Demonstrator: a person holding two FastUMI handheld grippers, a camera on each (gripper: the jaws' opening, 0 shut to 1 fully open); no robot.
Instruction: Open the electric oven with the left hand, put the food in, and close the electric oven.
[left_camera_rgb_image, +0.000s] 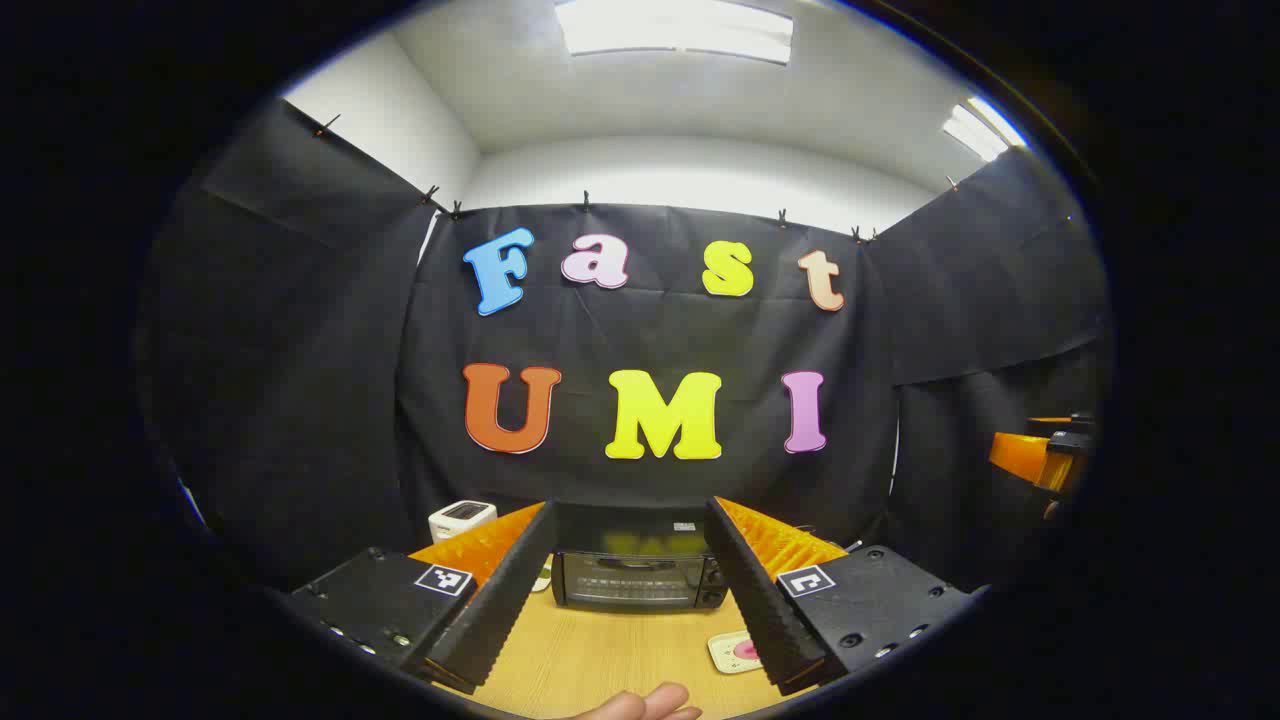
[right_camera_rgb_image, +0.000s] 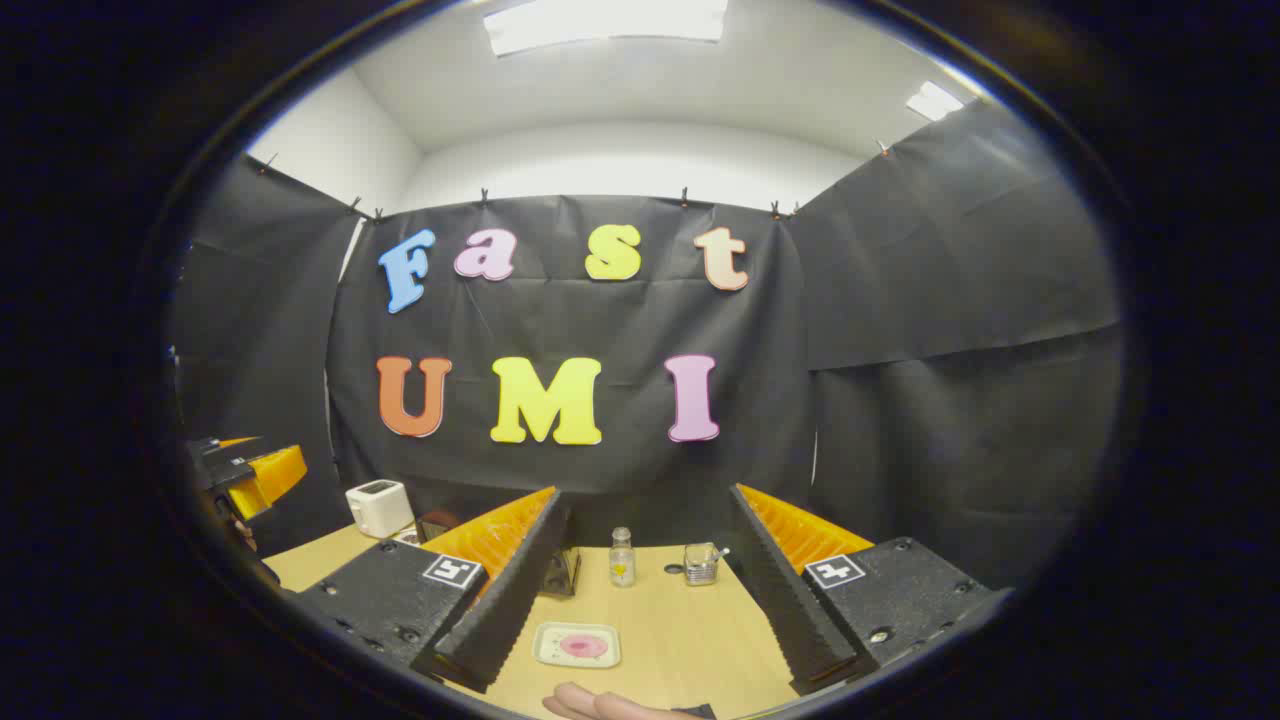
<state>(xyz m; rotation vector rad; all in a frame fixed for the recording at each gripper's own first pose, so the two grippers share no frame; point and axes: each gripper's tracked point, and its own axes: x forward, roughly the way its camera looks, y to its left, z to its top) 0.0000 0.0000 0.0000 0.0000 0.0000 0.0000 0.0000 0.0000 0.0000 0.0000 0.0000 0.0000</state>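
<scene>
Both the left gripper (left_camera_rgb_image: 630, 590) and right gripper (right_camera_rgb_image: 640, 590) gape released (oven (left_camera_rgb_image: 638, 580) door closed)

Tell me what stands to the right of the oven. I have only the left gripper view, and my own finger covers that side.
Observer: In the right gripper view, a small clear bottle and a glass jar stand on the table.
Operator: Describe the plate. I see just its corner.
Observer: The plate is pale and rectangular, with pink food at its middle, nearer than the bottle.
Operator: Report the right gripper's state.
Observer: The right gripper is open and holds nothing; the plate lies on the table between its fingers, untouched.
</scene>
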